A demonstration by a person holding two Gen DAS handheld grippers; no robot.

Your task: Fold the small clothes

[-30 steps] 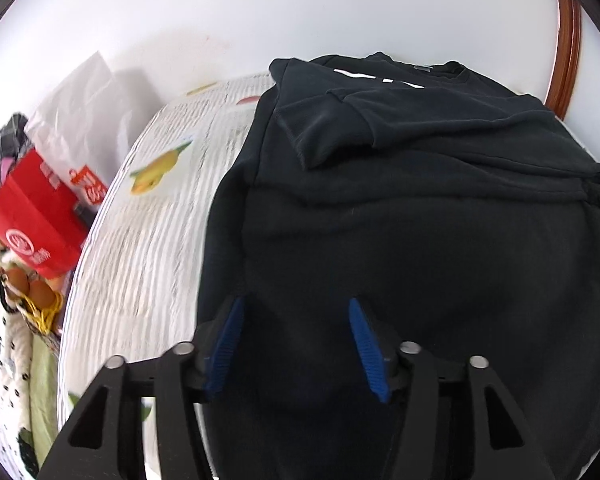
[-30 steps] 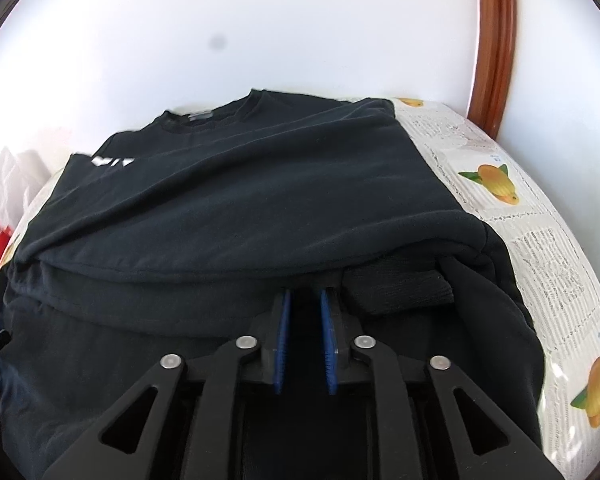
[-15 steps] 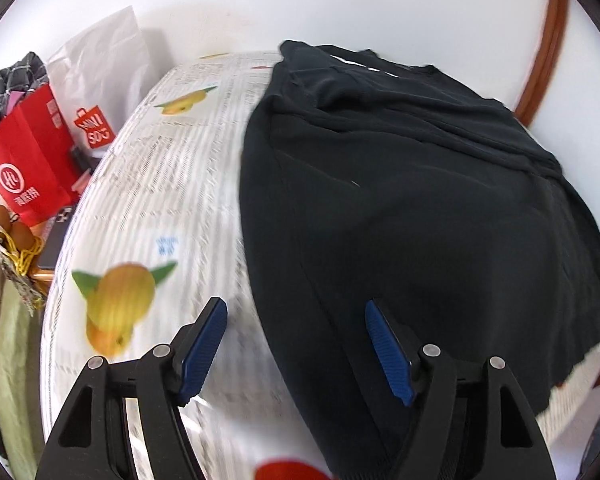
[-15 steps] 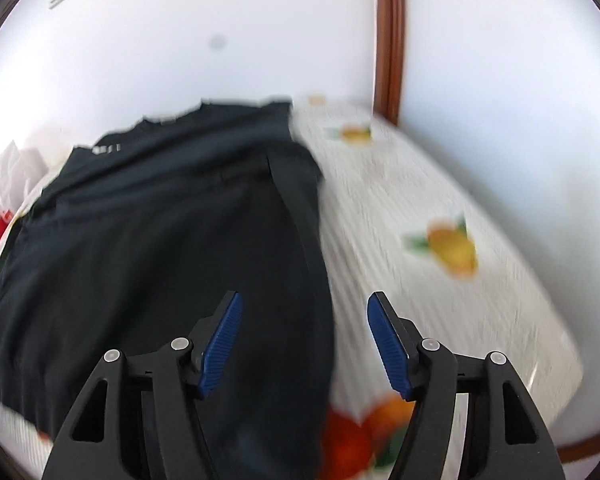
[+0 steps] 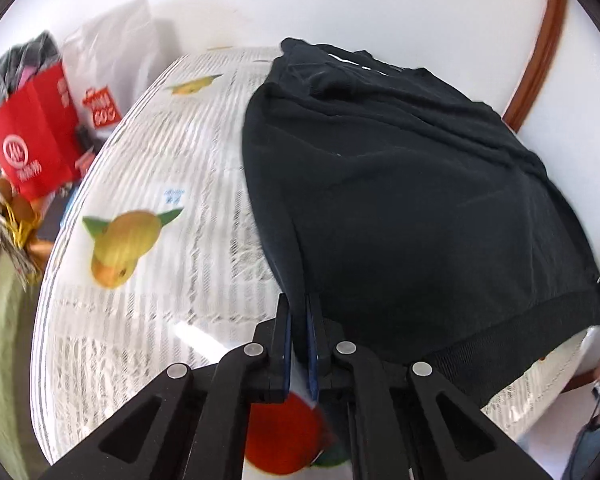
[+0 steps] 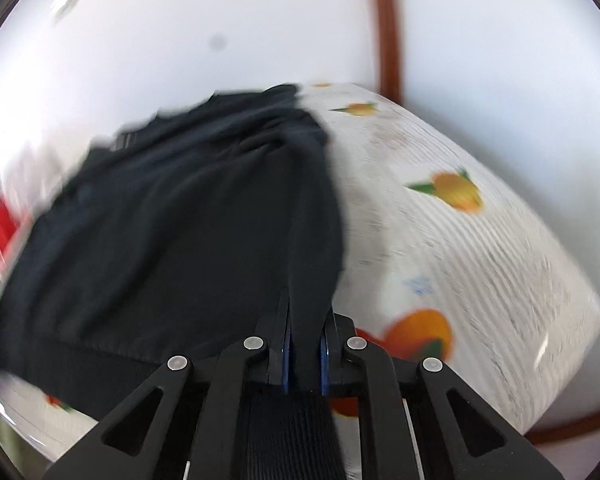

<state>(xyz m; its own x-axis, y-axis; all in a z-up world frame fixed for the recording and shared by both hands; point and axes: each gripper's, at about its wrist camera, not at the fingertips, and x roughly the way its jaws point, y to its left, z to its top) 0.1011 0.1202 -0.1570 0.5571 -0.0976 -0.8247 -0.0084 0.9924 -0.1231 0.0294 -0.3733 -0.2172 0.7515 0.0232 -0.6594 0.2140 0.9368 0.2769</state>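
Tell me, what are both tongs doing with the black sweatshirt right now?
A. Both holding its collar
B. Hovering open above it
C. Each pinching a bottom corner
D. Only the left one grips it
C: the left tongs and the right tongs are each shut on a hem corner of the sweatshirt.

Half a second ago both pairs of jaws stood wide apart over the cloth. Now the left gripper (image 5: 298, 330) pinches the near left edge of the black sweatshirt (image 5: 412, 208), and the right gripper (image 6: 305, 354) clamps its near right edge.
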